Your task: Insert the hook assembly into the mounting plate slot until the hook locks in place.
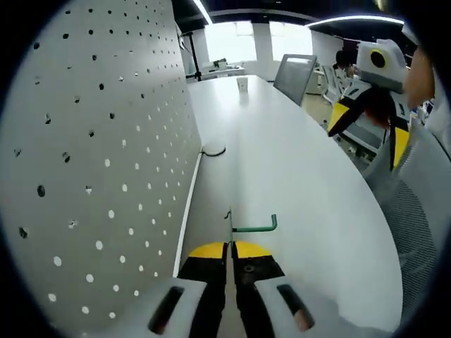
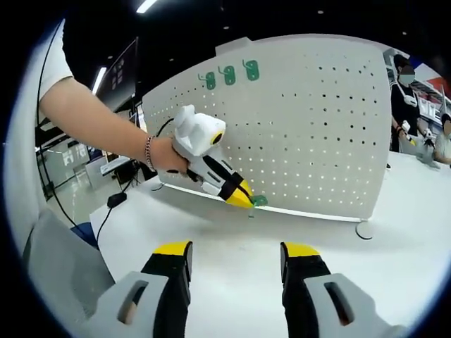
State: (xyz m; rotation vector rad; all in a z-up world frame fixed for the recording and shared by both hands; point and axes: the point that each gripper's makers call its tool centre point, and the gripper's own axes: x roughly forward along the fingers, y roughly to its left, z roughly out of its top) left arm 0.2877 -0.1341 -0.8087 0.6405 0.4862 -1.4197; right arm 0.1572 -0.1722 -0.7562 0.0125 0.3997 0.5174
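Note:
A white pegboard mounting plate (image 1: 106, 155) stands upright on the white table, broad in the right gripper view (image 2: 310, 127). My left gripper (image 1: 230, 246) is shut on a green hook (image 1: 255, 227), its bent arm sticking out to the right. From the right gripper view, a hand holds that left gripper (image 2: 243, 196) with the green hook (image 2: 258, 201) close to the plate's lower edge. My right gripper (image 2: 236, 264) hangs open above the table with nothing between its jaws. It also appears at the upper right of the left gripper view (image 1: 370, 130).
Three green hooks (image 2: 229, 74) hang near the pegboard's top. A black hook (image 1: 213, 151) lies on the table (image 1: 296, 176) at the board's base. A round foot (image 2: 364, 229) supports the board. A grey chair (image 1: 296, 74) and a person (image 2: 405, 91) are beyond the table.

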